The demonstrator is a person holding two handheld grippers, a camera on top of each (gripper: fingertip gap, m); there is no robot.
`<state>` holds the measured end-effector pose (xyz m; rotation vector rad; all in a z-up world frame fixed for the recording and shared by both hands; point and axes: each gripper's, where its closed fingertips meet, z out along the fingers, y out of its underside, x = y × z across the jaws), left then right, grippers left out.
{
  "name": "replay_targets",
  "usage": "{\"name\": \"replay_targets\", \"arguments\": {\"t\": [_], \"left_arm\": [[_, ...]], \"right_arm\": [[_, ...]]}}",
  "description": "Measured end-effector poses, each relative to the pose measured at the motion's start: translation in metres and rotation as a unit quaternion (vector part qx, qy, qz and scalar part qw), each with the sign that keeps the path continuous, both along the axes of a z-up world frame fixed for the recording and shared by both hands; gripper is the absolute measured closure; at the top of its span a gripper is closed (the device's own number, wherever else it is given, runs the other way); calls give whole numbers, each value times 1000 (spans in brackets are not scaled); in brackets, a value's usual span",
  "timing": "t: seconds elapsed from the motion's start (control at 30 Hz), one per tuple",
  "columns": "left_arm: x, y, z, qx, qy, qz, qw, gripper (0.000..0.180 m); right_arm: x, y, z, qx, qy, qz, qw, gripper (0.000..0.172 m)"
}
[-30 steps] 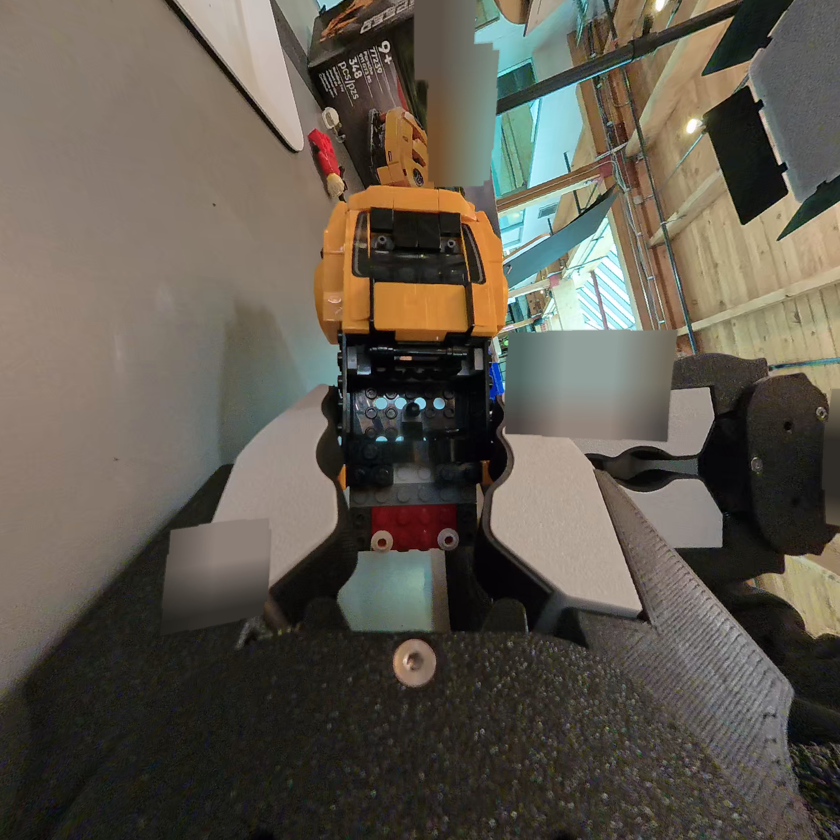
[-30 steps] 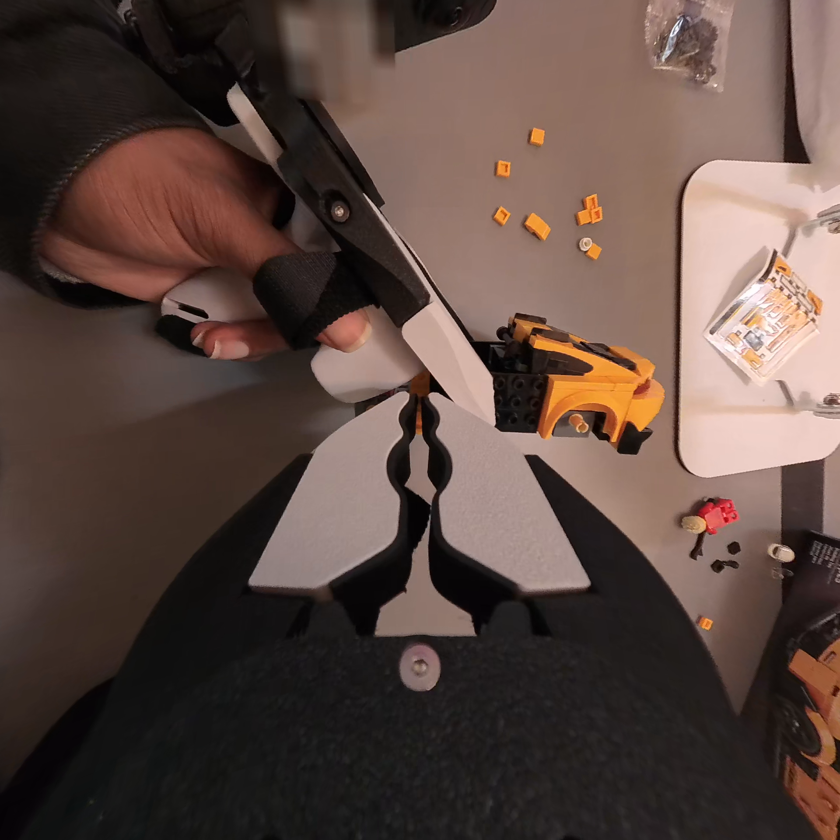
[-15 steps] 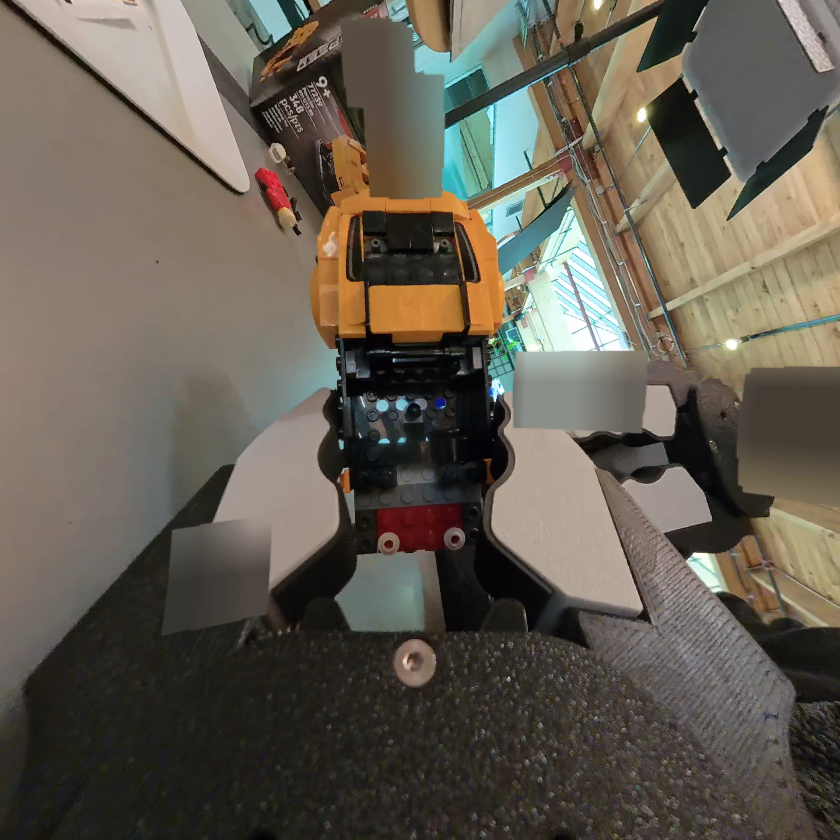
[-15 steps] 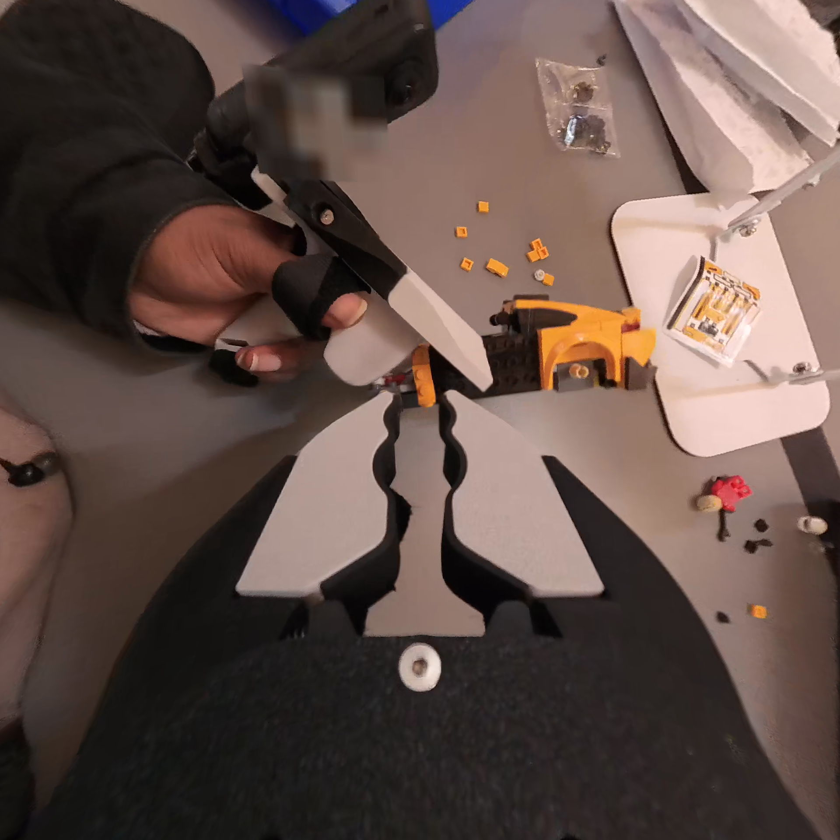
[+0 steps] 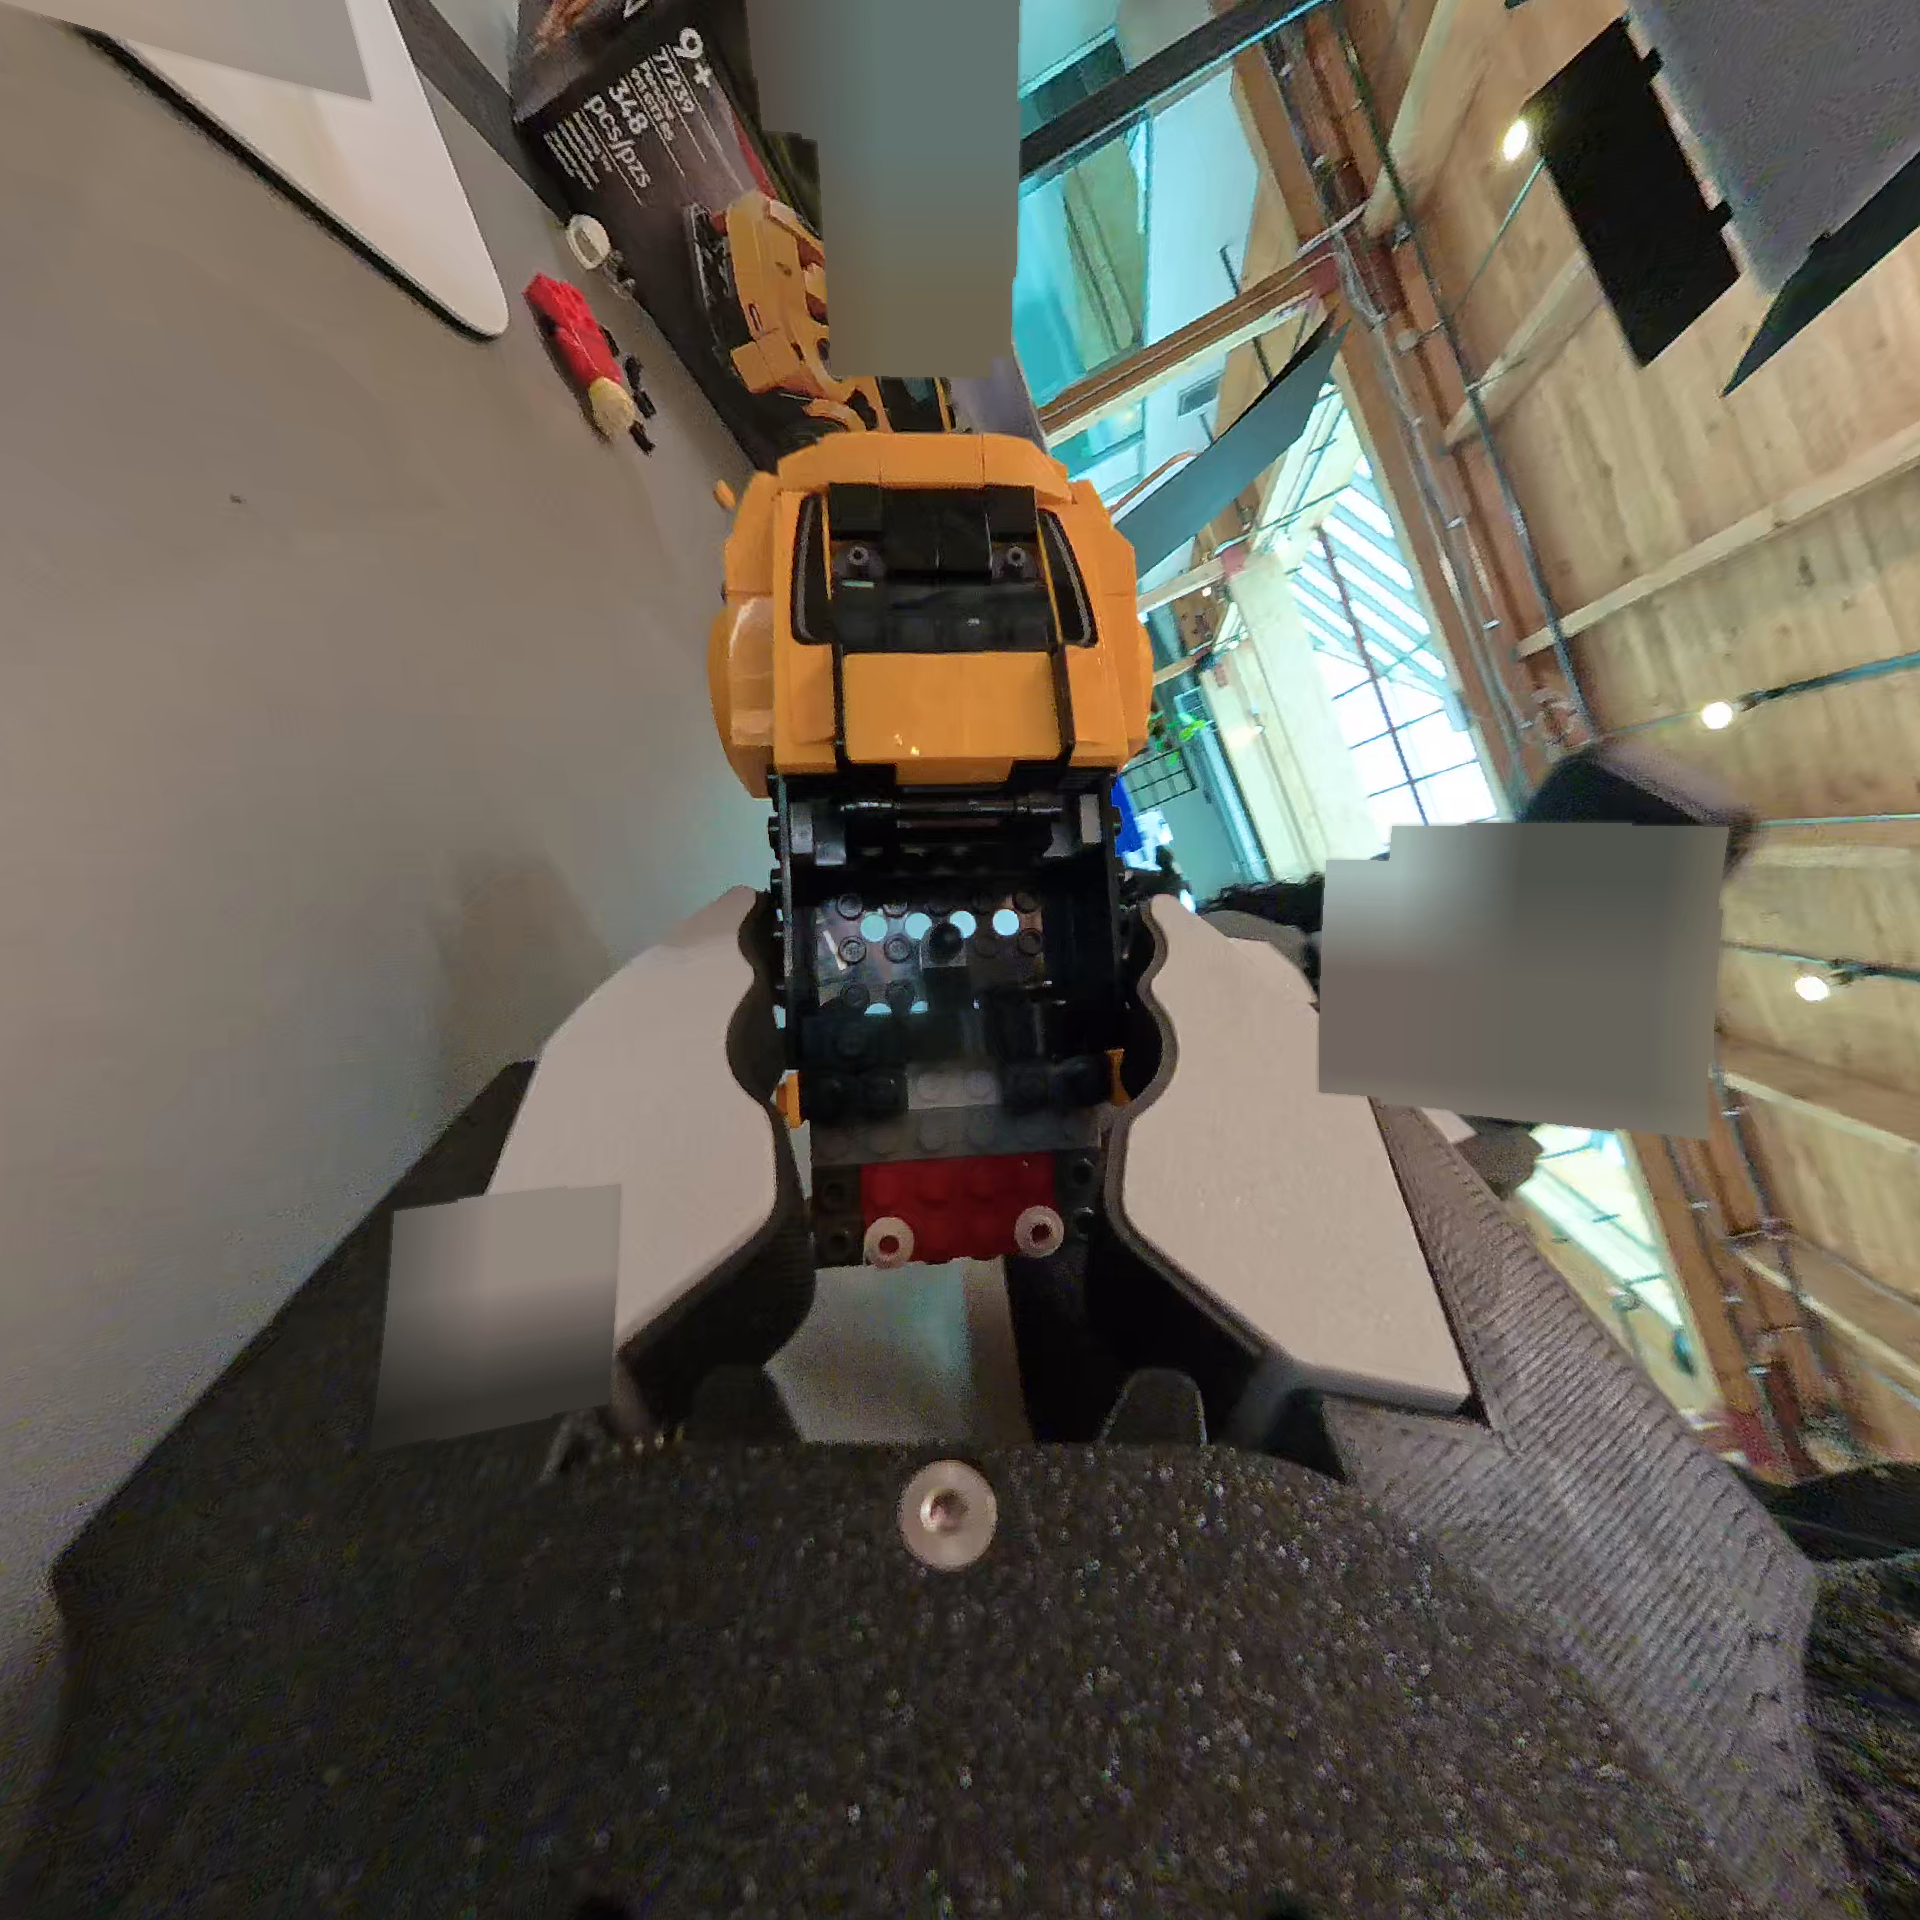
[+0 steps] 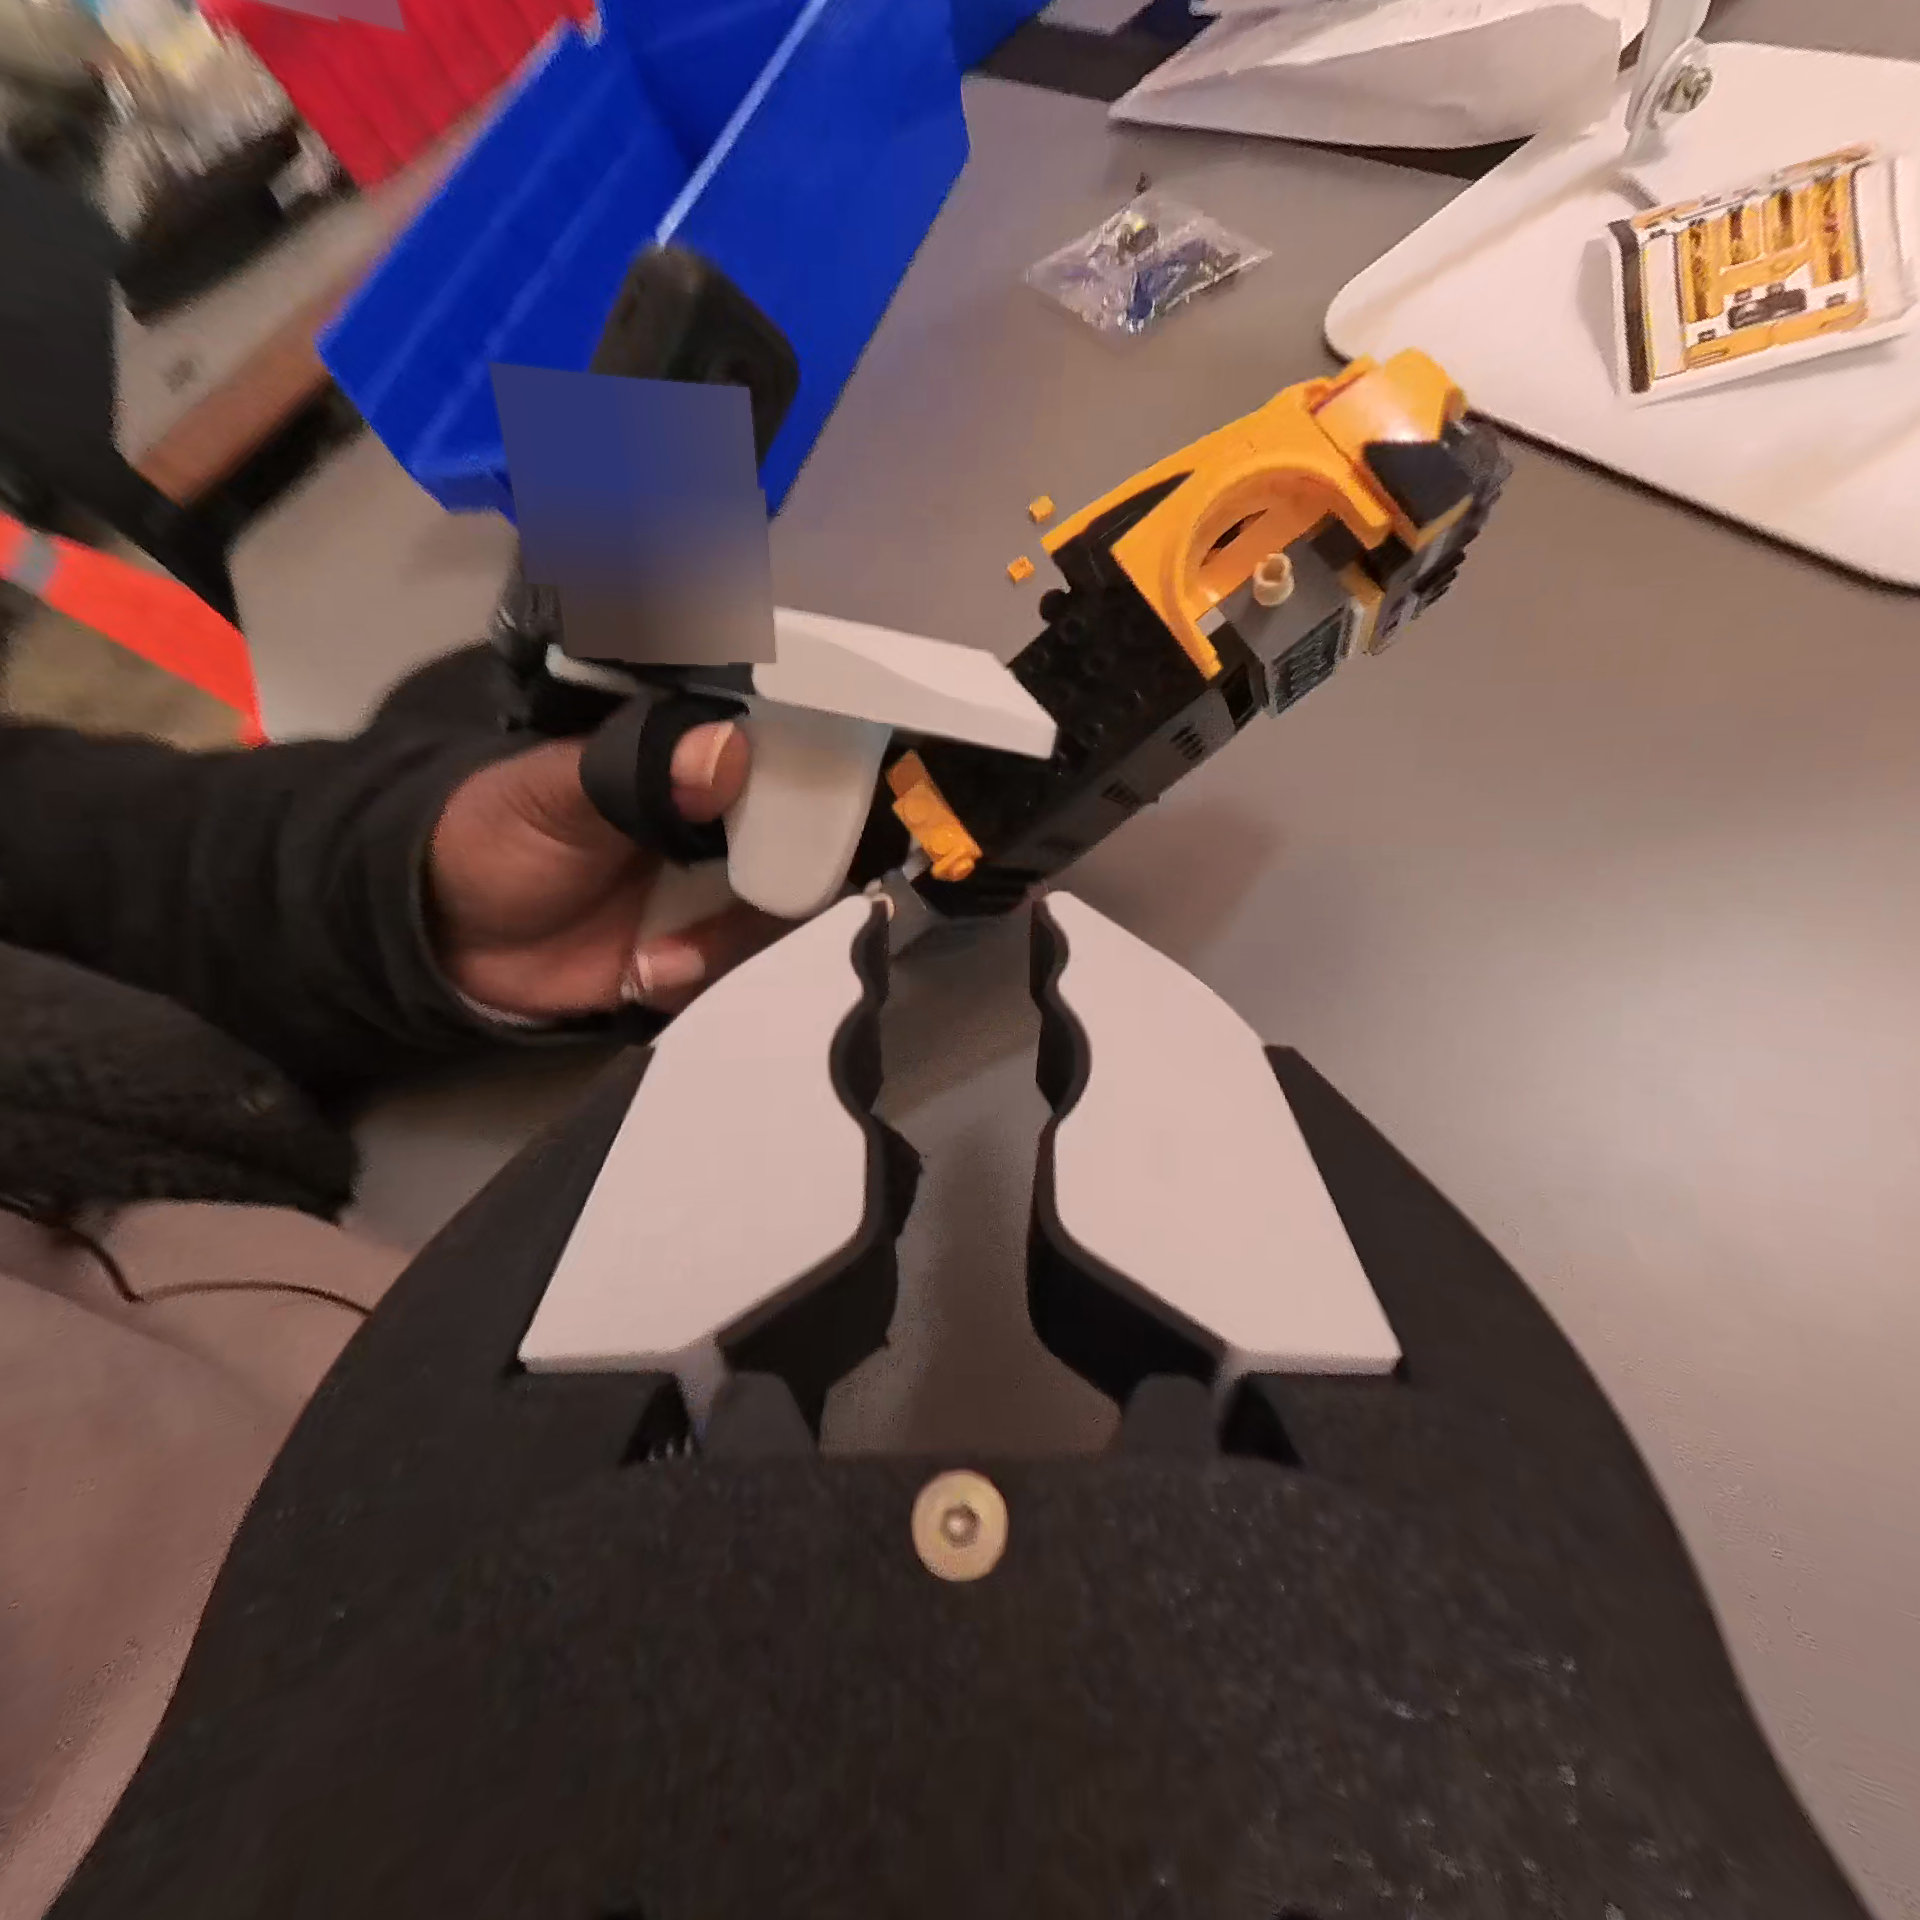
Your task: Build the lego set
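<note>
The half-built orange and black brick car [image 5: 935,831] is held off the grey tabletop [image 6: 1558,935], its nose tilted upward and its open black chassis end gripped by the left gripper [image 5: 948,935], whose pale fingers [image 5: 665,1060] press against both flanks of the chassis. The red rear bricks sit deep between those fingers, so the hold looks firm, and it is best kept that way: squeezing on the solid side walls, not on the loose orange trim. The right gripper [image 6: 956,914] sits just below the car's tail with its jaws parted a narrow way and nothing between them; its fingertips [image 6: 1081,935] stand close to a small orange hinge brick [image 6: 930,821] and a grey piece at the underside, though contact cannot be made out. Any work at that spot would call for a light, square pinch while the left hand [image 6: 540,852] keeps the model steady. Farther out lie scattered small orange bricks [image 6: 1023,540], a clear bag of parts [image 6: 1143,260], a sticker sheet [image 6: 1756,270] on a white tray [image 6: 1455,312], a blue bin [image 6: 675,208], the dark printed box [image 5: 644,156] and a small red brick figure [image 5: 577,332].
</note>
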<state>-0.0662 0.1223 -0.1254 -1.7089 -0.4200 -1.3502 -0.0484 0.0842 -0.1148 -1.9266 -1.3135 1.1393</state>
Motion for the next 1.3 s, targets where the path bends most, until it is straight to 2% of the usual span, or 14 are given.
{"name": "replay_targets", "arguments": {"t": [0.1,0.27,0.4,0.5,0.83,1.3], "left_arm": [[3,-3,5,1,-47,-5,999,116],[4,-5,22,31,-119,-12,992,116],[6,-8,35,66,-133,-20,989,116],[9,-10,39,84,-121,-21,989,116],[10,-10,44,112,-64,14,992,117],[7,-10,48,144,9,28,989,117]], "right_arm": [[-3,3,7,-83,58,-22,995,142],[-3,-6,8,-216,104,-21,971,118],[-9,-10,13,-289,152,-30,945,107],[-14,-11,18,-311,180,-27,933,105],[-18,-4,19,-273,191,-50,942,110],[-16,-6,27,-215,212,-44,952,130]]}}
